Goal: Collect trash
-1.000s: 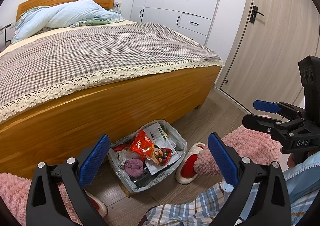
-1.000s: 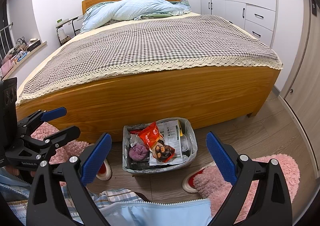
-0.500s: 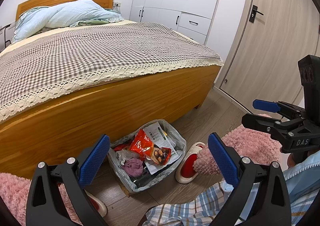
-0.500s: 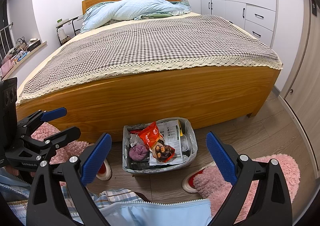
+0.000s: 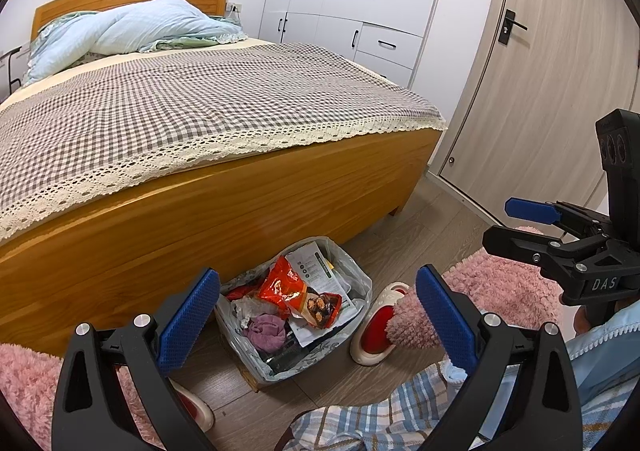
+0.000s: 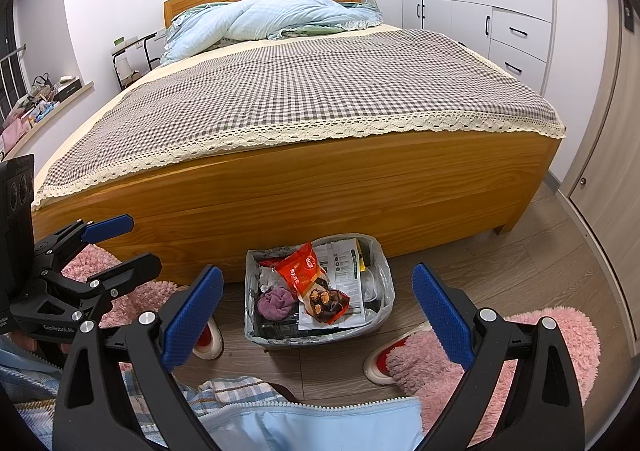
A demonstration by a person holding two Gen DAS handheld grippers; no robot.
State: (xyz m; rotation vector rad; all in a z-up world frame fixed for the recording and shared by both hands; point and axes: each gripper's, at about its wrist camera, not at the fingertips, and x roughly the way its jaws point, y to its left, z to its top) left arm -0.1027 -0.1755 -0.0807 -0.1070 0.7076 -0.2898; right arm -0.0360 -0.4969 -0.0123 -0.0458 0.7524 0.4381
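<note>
A small bin lined with a clear bag (image 5: 362,283) (image 6: 250,291) stands on the wooden floor against the bed's footboard. It is full of trash: an orange snack wrapper (image 5: 282,287) (image 6: 298,267), a purple crumpled wad (image 5: 266,331) (image 6: 274,301), printed white paper (image 5: 312,261) (image 6: 344,257). My left gripper (image 5: 318,309) hangs open above and in front of the bin, holding nothing. My right gripper (image 6: 318,305) is open too, empty, framing the bin from the other side. Each gripper shows in the other's view, the right gripper (image 5: 520,223) and the left gripper (image 6: 116,245).
A wooden bed (image 6: 304,179) with a checked cover fills the background. Pink fluffy slippers (image 5: 404,315) (image 6: 432,359) sit on either side of the bin, worn by the person in plaid trousers (image 5: 372,419). White wardrobe (image 5: 360,3) and a door (image 5: 560,71) stand to the right.
</note>
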